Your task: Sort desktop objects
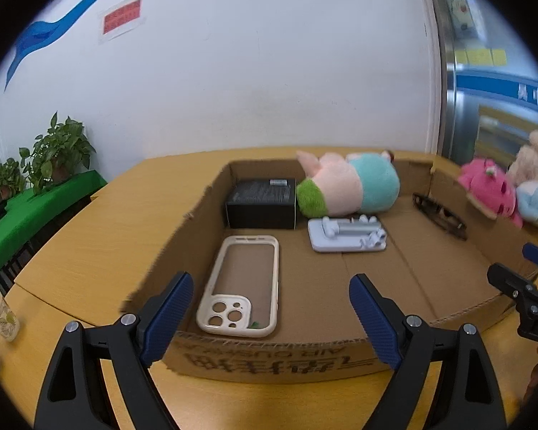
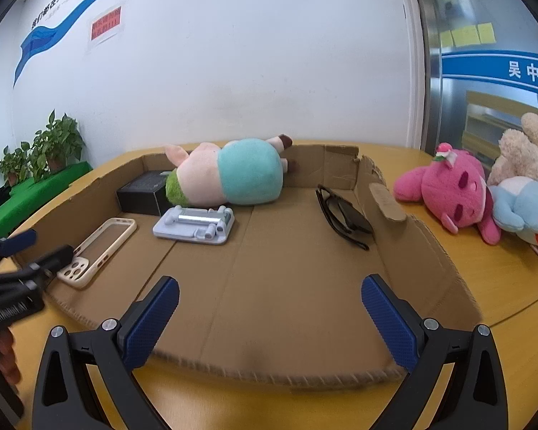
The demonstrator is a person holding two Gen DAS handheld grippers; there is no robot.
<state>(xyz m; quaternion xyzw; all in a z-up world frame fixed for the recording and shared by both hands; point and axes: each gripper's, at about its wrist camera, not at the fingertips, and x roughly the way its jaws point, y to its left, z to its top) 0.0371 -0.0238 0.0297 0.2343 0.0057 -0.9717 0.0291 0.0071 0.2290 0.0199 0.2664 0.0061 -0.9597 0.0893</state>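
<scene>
Both grippers hover at the near edge of the cardboard tray, jaws spread wide, nothing held. Left gripper sits over the phone case; right gripper faces the bare middle of the tray floor.

Already in the tray: phone case near-left, black box far-left, phone stand just in front of the pig plush, sunglasses against the right wall.

Still out on the tabletop, right of the tray: pink plush, blue plush, beige plush, piled touching each other.

Risks, my read:
- The three plushes overlap, so grabbing the pink one likely drags the blue one along or knocks it off the tabletop edge.
- Right tray wall is torn and floppy; a carried plush could catch it and shift the tray.
- Dropping a plush near the right wall could land on the sunglasses.
- Grippers sit close together, so crossing paths could mean a collision.
</scene>
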